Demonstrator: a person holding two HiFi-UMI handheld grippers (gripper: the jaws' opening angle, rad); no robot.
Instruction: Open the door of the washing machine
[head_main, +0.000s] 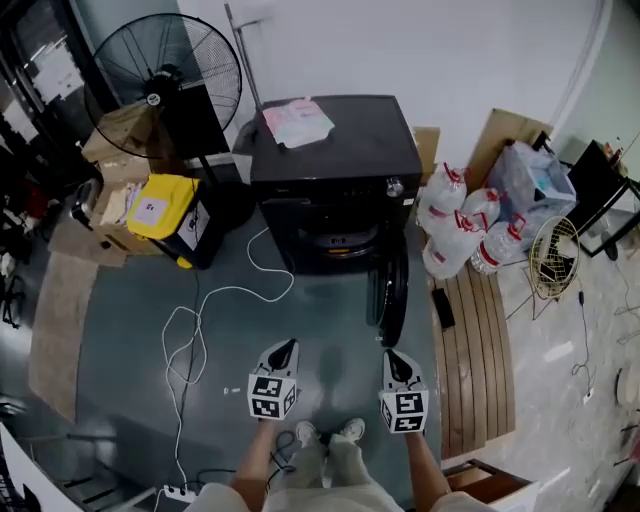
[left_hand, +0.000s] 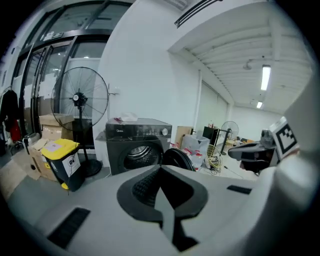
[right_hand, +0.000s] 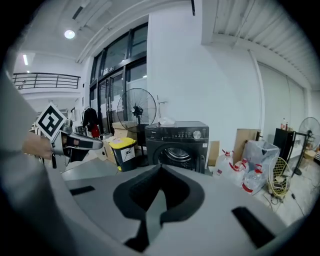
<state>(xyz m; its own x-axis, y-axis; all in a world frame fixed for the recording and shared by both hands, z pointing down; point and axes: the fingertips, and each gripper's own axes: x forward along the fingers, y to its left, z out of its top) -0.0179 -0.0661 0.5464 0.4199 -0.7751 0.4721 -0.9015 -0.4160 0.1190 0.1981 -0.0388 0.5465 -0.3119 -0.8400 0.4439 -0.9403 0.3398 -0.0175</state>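
The black washing machine (head_main: 335, 165) stands against the back wall with a pink-white packet on its top. Its round door (head_main: 391, 296) is swung open to the right, and the drum opening (head_main: 335, 240) is exposed. The left gripper view shows the machine (left_hand: 137, 142) and its open door (left_hand: 177, 157) some way ahead. The right gripper view shows the machine (right_hand: 177, 142) head-on. My left gripper (head_main: 285, 351) and right gripper (head_main: 391, 358) hover side by side over the floor, well short of the machine. Both are shut and hold nothing.
A standing fan (head_main: 170, 75), a yellow-lidded bin (head_main: 170, 215) and cardboard boxes (head_main: 105, 215) stand left of the machine. Several water bottles (head_main: 460, 225) and a wooden board (head_main: 480, 350) lie to its right. A white cable (head_main: 215, 315) snakes across the grey floor.
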